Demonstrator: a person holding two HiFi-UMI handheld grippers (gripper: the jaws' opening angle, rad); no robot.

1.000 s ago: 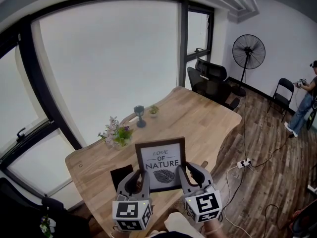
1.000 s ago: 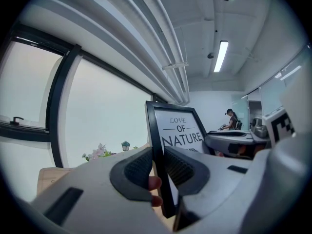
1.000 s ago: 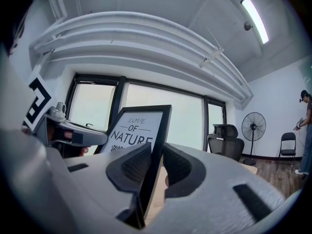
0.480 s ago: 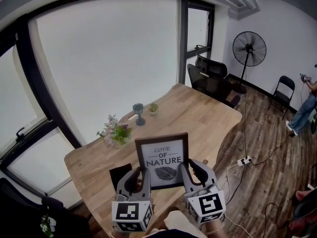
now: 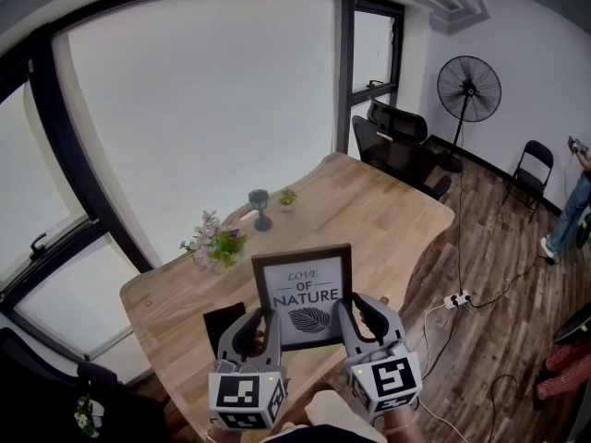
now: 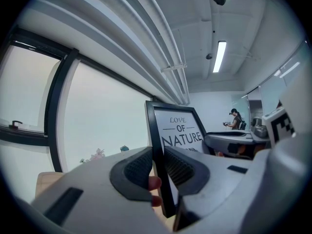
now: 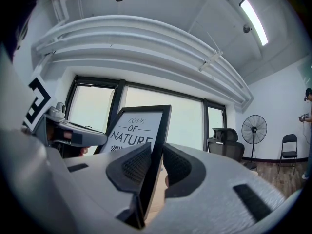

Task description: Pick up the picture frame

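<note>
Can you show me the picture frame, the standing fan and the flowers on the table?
picture frame (image 5: 302, 293), head view, on its white printed sheet.
pedestal fan (image 5: 468, 89), head view, middle of its round grille.
flowers (image 5: 220, 247), head view, middle of the bunch.

Head cam is sitting high, looking forward and steeply down over the table (image 5: 369, 210), with the left gripper (image 5: 261, 323) close at 7 o'clock and the right gripper (image 5: 358, 310) at 5.

Left gripper cam is riding right behind its own jaws and looking along them. Ceiling (image 6: 161, 38) is filling 12, window (image 6: 97, 111) at 9, right gripper poking in at 3.

Right gripper cam is mirroring that: left gripper at 9, fan (image 7: 254, 126) and office chair (image 7: 225, 143) at 3.

All three are sharing the picture frame (image 5: 303, 289), mid-distance from the head cam, very near and almost edge-on for both gripper cams. Head and right gripper views are also sharing fan and chair.
</note>
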